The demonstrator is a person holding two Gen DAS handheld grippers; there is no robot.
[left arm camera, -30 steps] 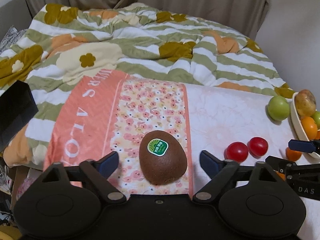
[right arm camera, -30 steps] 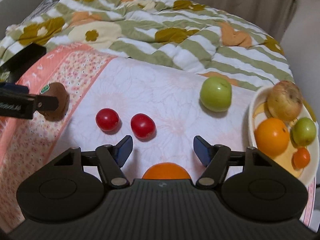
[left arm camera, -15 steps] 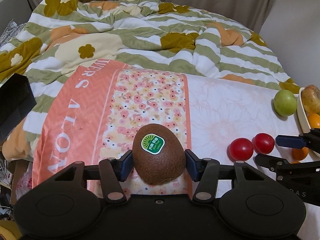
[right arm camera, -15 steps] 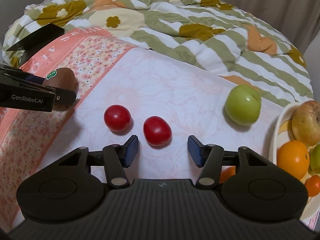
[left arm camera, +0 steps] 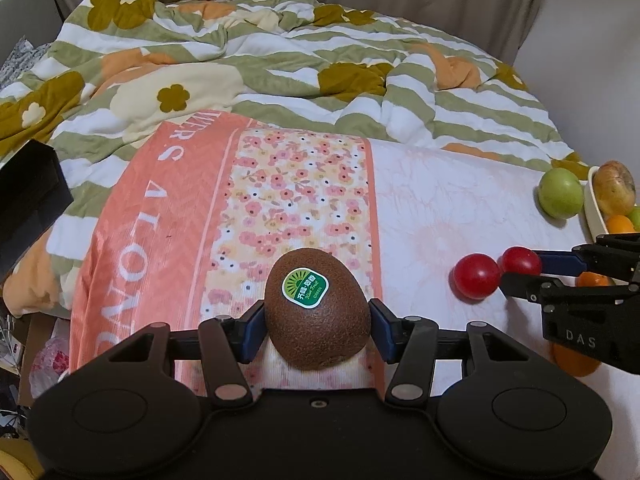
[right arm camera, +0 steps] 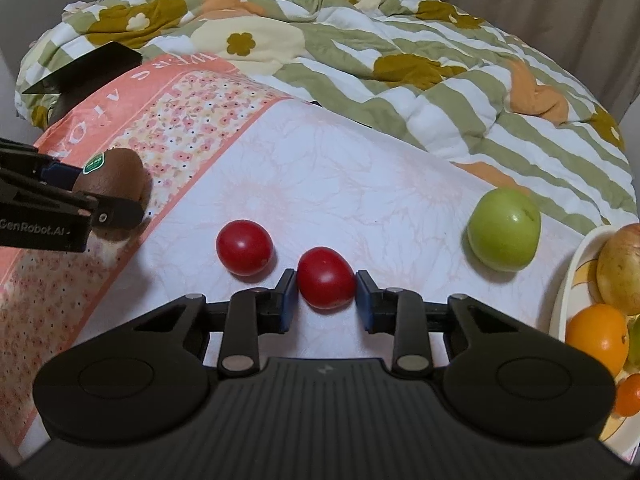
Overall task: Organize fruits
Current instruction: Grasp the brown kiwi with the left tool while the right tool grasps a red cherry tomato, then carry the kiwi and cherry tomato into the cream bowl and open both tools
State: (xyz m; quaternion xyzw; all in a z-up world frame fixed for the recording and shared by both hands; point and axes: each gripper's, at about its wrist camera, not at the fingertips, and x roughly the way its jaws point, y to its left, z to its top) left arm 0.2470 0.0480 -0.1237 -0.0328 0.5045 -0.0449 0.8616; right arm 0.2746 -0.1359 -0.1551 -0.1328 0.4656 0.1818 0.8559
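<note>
Bearing a green sticker, the brown fuzzy kiwi lies egg-shaped.

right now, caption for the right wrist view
Right tongs shut on a glossy red tomato on the pale floral sheet.

Two red tomatoes lie on the cloth — side by side at about six o'clock. One kiwi, at nine. One green apple, at three. Beyond it the bowl shows one yellowish apple and two oranges — other fruit there is cut off.
</note>
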